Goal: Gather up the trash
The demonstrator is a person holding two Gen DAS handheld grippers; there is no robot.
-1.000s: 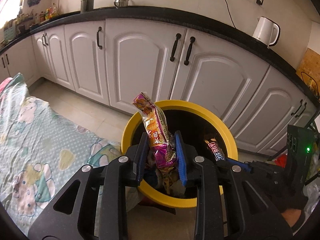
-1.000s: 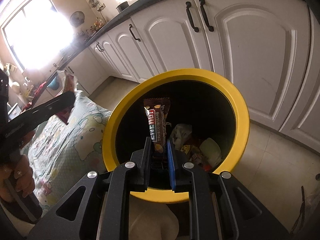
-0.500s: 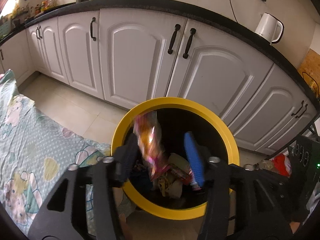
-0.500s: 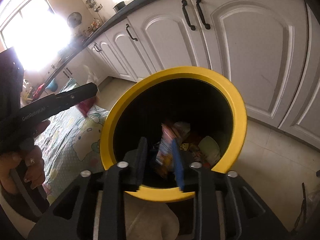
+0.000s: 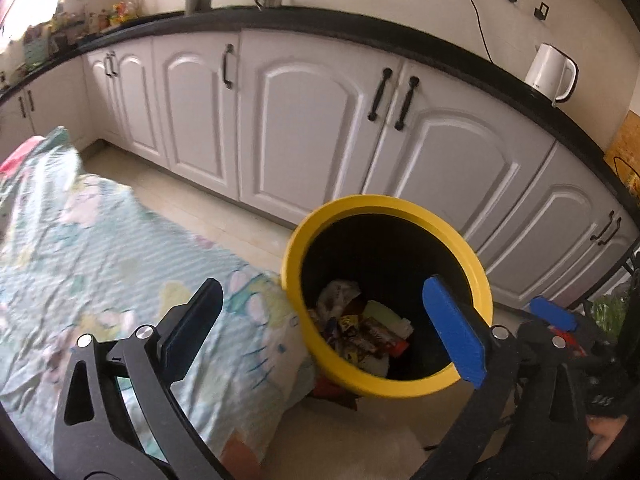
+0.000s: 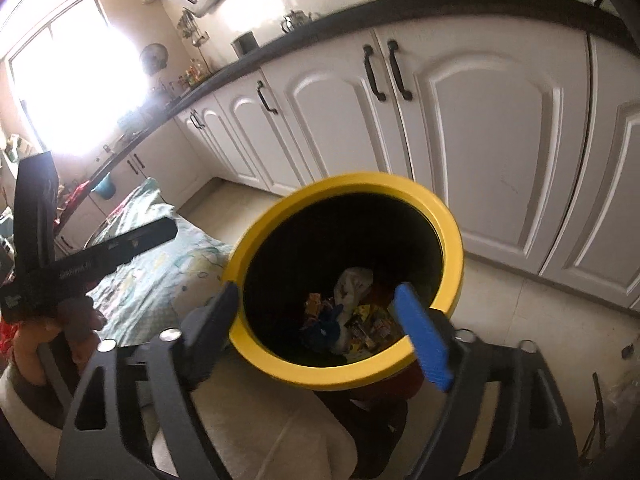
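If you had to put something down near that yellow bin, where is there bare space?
The pale floor between the white cupboards and the patterned cloth is bare. The cloth itself lies open too. The bin holds heaped wrappers.

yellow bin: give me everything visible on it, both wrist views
The yellow bin is a round, open-topped container with a thick, smooth yellow rim and outer wall that look like plastic, and a black interior. It stands upright on the tiled floor in front of the white cabinets, its left side against the patterned cloth. No lid shows. Mixed trash of wrappers and crumpled paper lies at the bottom, well below the rim. Neither gripper touches it.
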